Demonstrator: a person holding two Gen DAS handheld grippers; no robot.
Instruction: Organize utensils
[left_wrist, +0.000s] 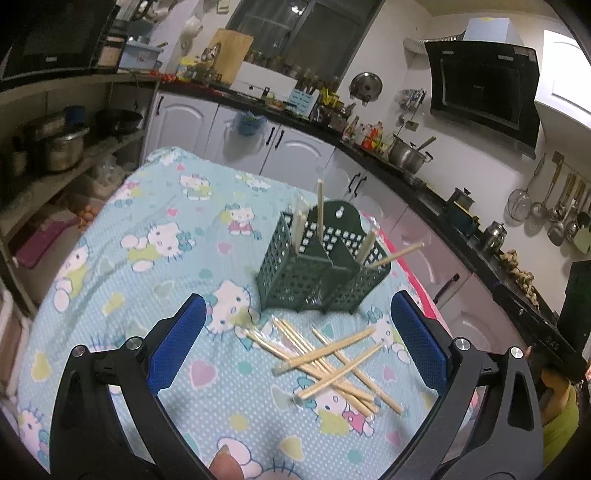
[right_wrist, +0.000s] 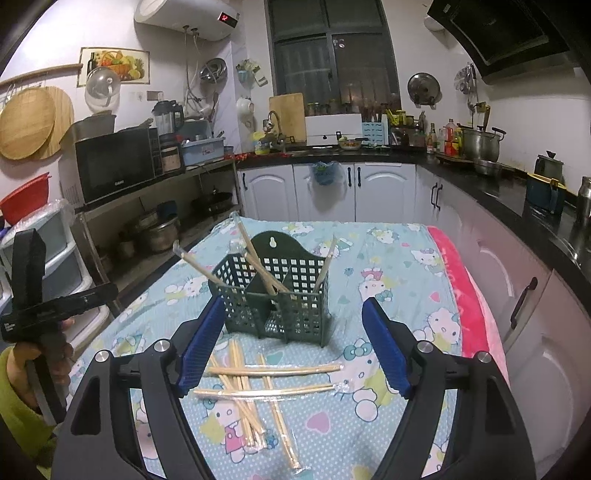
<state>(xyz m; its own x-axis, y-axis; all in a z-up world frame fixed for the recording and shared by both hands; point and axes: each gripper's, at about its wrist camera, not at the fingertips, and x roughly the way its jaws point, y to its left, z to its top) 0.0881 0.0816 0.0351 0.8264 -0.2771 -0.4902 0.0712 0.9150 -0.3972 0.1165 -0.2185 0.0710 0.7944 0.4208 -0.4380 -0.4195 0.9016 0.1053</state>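
I take the green holder (left_wrist: 325, 266) as my landmark; it stands upright on the tabletop (left_wrist: 155, 206), which is covered in a cartoon-cat cloth, and already carries a few wrapped chopsticks (left_wrist: 320, 206) leaning out of its compartments.

My left claw (left_wrist: 295, 339) hangs on the near side of the holder, its blue pads (left_wrist: 177, 343) wide apart and gripping nothing. The loose chopsticks (left_wrist: 325, 362) lie in a crossed heap on the cloth just in front of the holder, between it and both claws. In the left view the heap sits slightly toward the right pad, most sticks running diagonally away from the holder's front wall.

My right claw (right_wrist: 295, 350) is likewise spread open and empty, facing the holder's front wall squarely. From here two sticks of the heap (right_wrist: 258, 384) lie crosswise, roughly parallel to that wall, and the rest point back toward me. The crosswise pair lies along the line between the pads, so I judge the claw would need to turn to close across a stick.

Both claws look about equally near. I cannot tell which sticks are on top throughout the pile.

Room: bare cloth left of the holder is generous; to its right a pink strip (right_wrist: 469, 295) marks the tabletop's edge, with the cabinets (right_wrist: 535, 332) beyond.
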